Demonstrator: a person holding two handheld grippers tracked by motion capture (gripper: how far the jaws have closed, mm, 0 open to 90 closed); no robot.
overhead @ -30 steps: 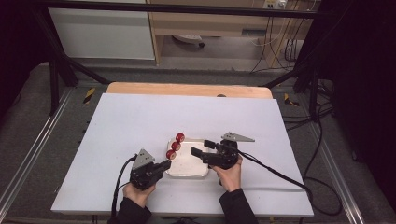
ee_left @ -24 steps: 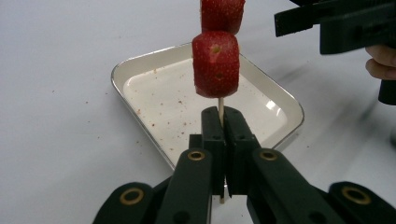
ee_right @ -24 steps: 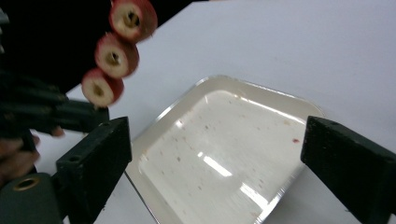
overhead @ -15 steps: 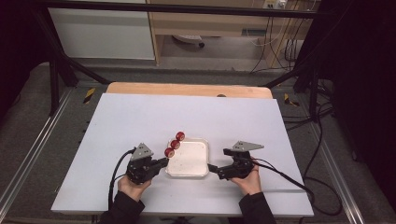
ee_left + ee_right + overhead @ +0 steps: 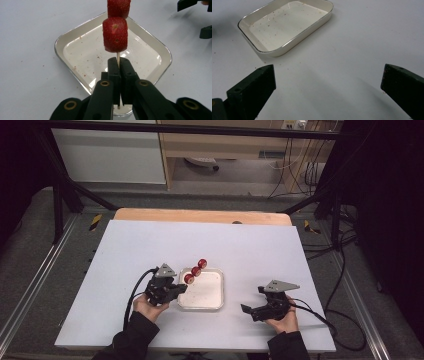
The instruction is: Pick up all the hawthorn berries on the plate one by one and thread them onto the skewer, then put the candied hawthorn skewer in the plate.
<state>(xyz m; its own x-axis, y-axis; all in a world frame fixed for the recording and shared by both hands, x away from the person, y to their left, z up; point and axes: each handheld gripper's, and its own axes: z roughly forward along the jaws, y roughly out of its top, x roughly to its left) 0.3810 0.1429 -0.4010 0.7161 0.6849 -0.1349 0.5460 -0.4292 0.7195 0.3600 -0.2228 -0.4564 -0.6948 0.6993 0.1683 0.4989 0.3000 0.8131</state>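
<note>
A: Left tool (image 5: 119, 68) first. How are the jaws?

B: Pressed together on a thin wooden skewer (image 5: 118, 57), pinching it just below the lowest strawberry (image 5: 115, 34). In the left gripper view the stick runs up from between the pads w/ the fruit right above the tips.

A: How many berries on it?

B: High view gives three red ones in a row (image 5: 195, 271), slanting up and away from the left tool (image 5: 176, 289). Left gripper view has two of them; the upper one (image 5: 119, 8) is cut by the frame edge.

A: And where's the skewer vs. the dish?

B: Held over the white dish (image 5: 160, 50), at its left far corner in the high view (image 5: 216, 304). Lifted, not resting on it, as far as I can tell. Dish has only reddish specks and crumbs inside.

A: Right tool?

B: Spread wide, jaws have just been opening, nothing between them. Right gripper view: two black jaws far apart at the bottom corners, bare white desk (image 5: 342, 75) in the gap (image 5: 328, 85), dish (image 5: 287, 47) beyond at upper left.

A: Its place on the desk?

B: High view: right tool (image 5: 255, 309) is to the right of the dish, well apart from it, near the front edge of the desk (image 5: 150, 240), pointing left. The hand (image 5: 283, 319) grips it from behind, cable trailing off right.
</note>
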